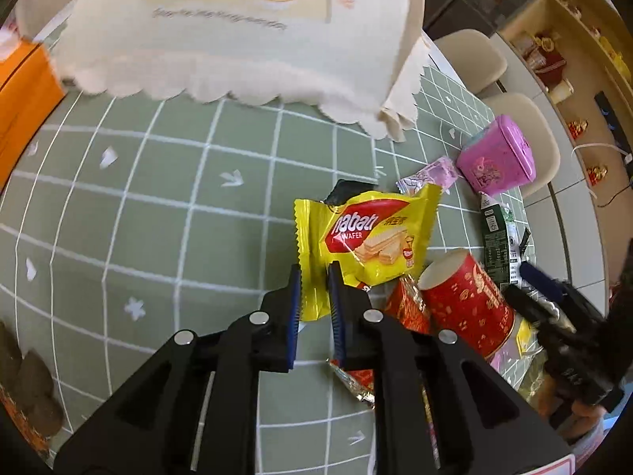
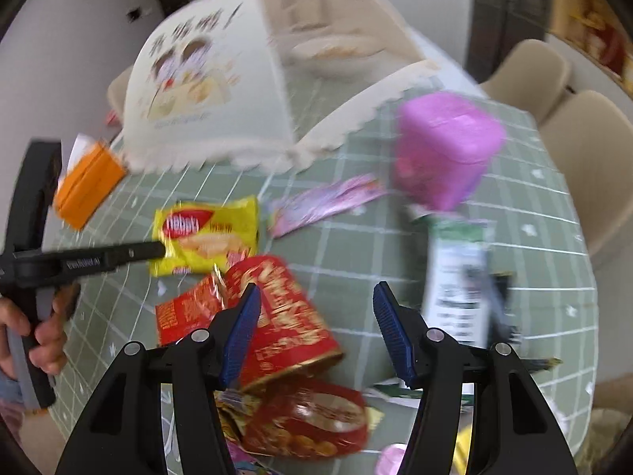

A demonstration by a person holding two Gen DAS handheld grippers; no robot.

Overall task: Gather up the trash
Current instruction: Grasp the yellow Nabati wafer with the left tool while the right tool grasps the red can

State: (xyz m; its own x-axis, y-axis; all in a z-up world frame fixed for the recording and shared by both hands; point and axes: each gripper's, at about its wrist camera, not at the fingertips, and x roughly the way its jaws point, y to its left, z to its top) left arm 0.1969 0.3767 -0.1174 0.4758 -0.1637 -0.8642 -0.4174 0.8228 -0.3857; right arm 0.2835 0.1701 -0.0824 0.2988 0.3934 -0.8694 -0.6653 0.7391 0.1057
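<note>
Left hand-held gripper (image 1: 314, 277): blue pads pinched on the lower left edge of the yellow wafer packet (image 1: 368, 237). The packet's near corner sits between the fingers; the rest fans out ahead and to the right, over the green grid tablecloth (image 1: 158, 217) of the table. Whether the packet is lifted or touching the cloth cannot be told from the left wrist view.

Behind the packet, a black wrapper (image 1: 344, 192) shows only a corner. Under and right of the left hand-held gripper, a red foil wrapper (image 1: 407, 304) is mostly covered by the fingers and by a red paper cup (image 1: 467, 301) lying on its side, mouth toward the packet. Farther right: a dark green carton (image 1: 496, 237), a pink wrapper (image 1: 429, 174) and a pink tin (image 1: 498, 154) at the far right. An orange box (image 1: 23, 91) is cut off at the left edge. A cream mesh food cover (image 1: 245, 27) fills the space ahead, its top out of frame.

Right hand-held gripper (image 2: 316, 308): fingers spread wide, nothing between them. The right wrist view is heavily motion-blurred; print on the items is unreadable. The red paper cup (image 2: 292, 316) lies just ahead of its left finger, partly hidden by it. A red snack bag (image 2: 308, 423) lies below, between the finger bases, partly covered. The dark green carton (image 2: 459, 289) is ahead right, the pink tin (image 2: 447, 150) beyond it. The yellow wafer packet (image 2: 209, 237) lies far ahead left, with the left hand-held gripper's (image 2: 156, 251) tip at its edge; the holding hand (image 2: 47, 324) is cut off at the frame edge.
</note>
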